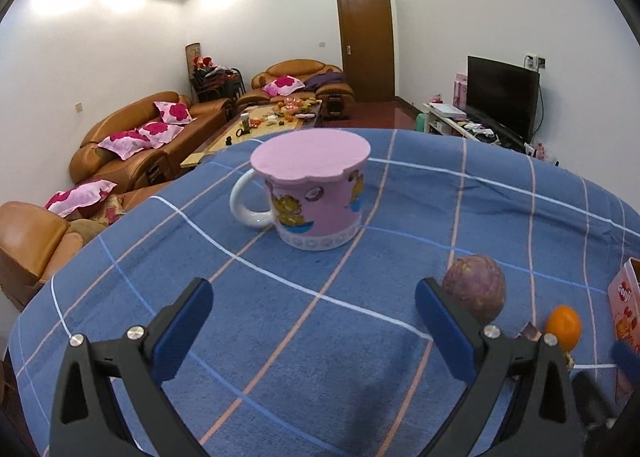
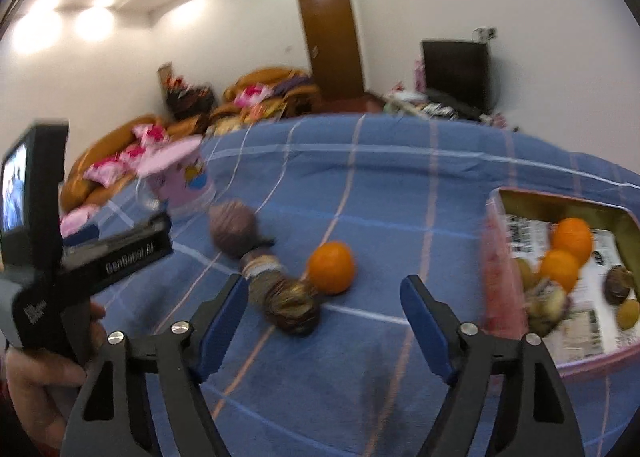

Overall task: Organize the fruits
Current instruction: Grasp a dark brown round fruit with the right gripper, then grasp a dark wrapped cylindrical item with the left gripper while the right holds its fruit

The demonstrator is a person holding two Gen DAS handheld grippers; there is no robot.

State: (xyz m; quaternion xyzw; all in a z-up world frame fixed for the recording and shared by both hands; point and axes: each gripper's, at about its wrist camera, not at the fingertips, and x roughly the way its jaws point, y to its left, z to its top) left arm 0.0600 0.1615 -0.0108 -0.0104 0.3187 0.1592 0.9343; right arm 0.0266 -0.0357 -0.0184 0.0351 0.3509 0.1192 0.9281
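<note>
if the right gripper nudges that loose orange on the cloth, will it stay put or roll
The orange looks round and sits free, so it would probably roll. The blue checked cloth seems soft and may slow it. The dark fruit beside it might block one direction.

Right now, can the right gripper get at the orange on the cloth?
Probably yes. The right gripper is open, the orange lies just ahead between its fingers, uncovered. A dark brown fruit sits close beside it and could get nudged.
</note>
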